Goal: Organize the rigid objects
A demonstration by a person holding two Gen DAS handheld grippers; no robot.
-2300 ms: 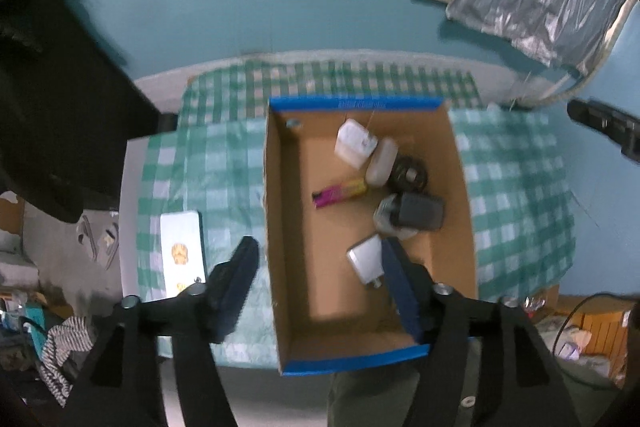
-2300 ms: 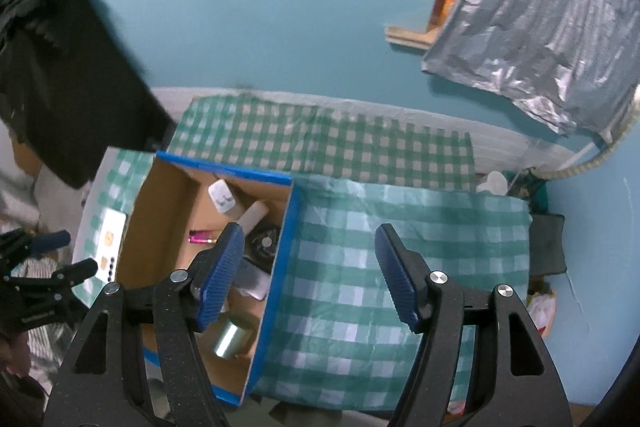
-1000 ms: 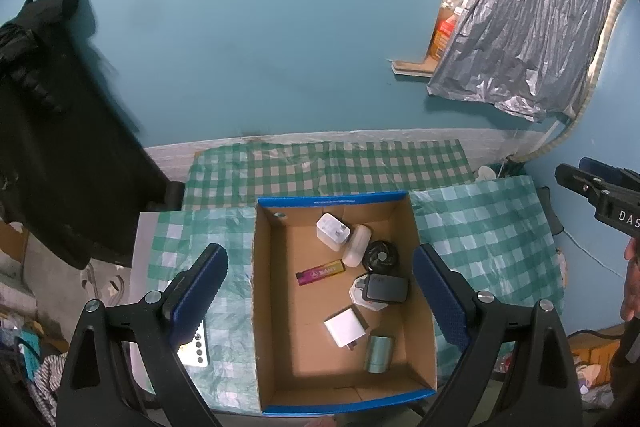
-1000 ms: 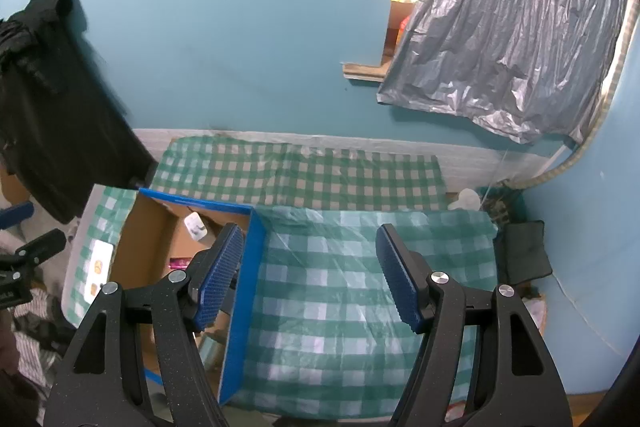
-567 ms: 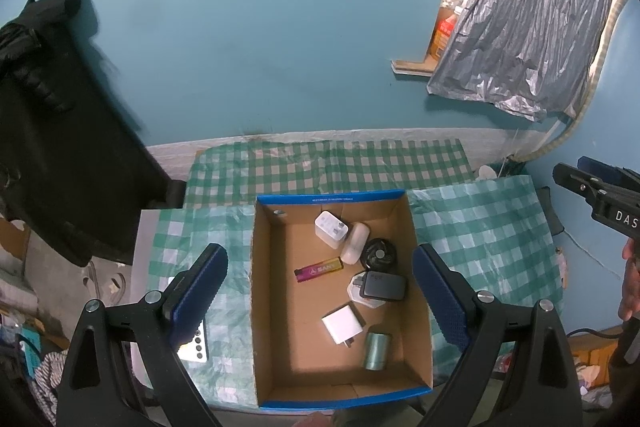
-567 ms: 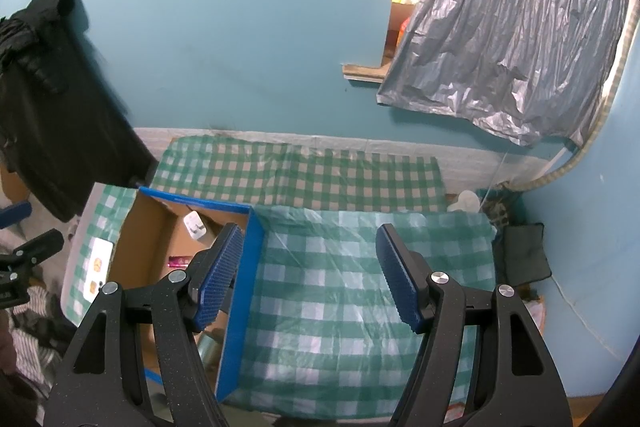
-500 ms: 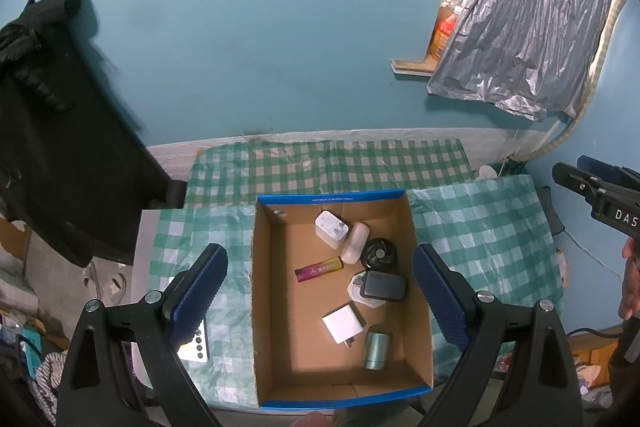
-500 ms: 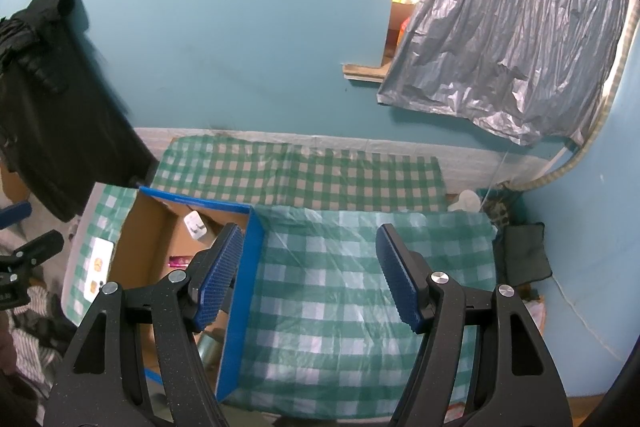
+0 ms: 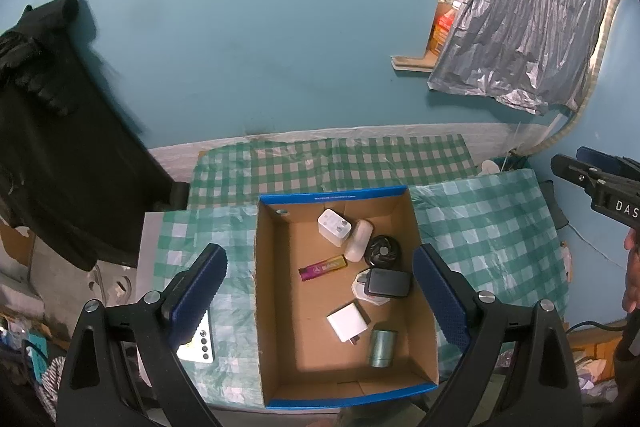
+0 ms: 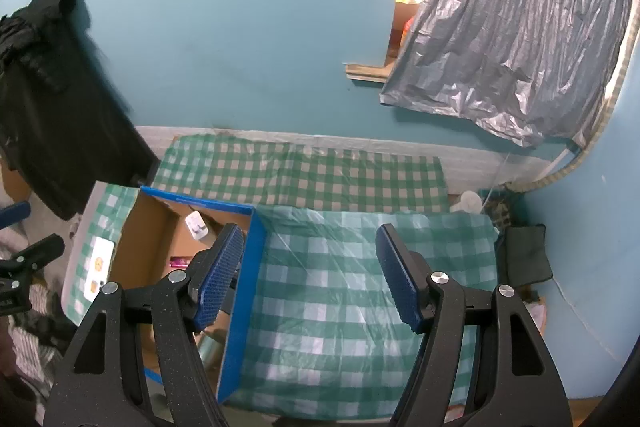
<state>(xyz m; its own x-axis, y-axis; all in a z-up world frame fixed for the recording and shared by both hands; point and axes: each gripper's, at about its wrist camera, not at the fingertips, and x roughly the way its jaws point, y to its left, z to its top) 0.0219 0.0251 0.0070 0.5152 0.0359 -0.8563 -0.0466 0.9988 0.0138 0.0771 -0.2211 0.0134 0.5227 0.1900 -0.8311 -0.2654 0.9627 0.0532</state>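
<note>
You've got both tools up high over the table, and it reads like a survey pause: your left gripper (image 9: 320, 283) hangs well above the cardboard box (image 9: 276, 291) with its blue pads spread wide and nothing between them, framing the box almost squarely so everything inside is in sight. And there's the haul, all down in the box: a white charger (image 9: 334, 227) at the far end, touching or nearly touching a white oval case (image 9: 359, 246), a round black item (image 9: 384, 251) just beside that, a pink-and-yellow lighter (image 9: 323, 267) lying flat near the middle, a black adapter (image 9: 389, 283) sitting on top of a pale plug, a white square plug (image 9: 347, 321) and a grey cylinder (image 9: 382, 342) on its side toward your end. They cluster along the right wall, leaving the left floor of the box bare. Your right gripper (image 10: 310, 277) is off to the side, over the checked tablecloth (image 10: 352, 307), fingers likewise parted and empty, its left pad overlapping the box's blue rim in view. From here I'd judge the gathering is done or close to it, since the cloth around the box shows nothing loose except a white remote (image 9: 198, 343) lying outside the left wall; whether that belongs in the box I can't say. If it does, your left tool is the nearer one.
</note>
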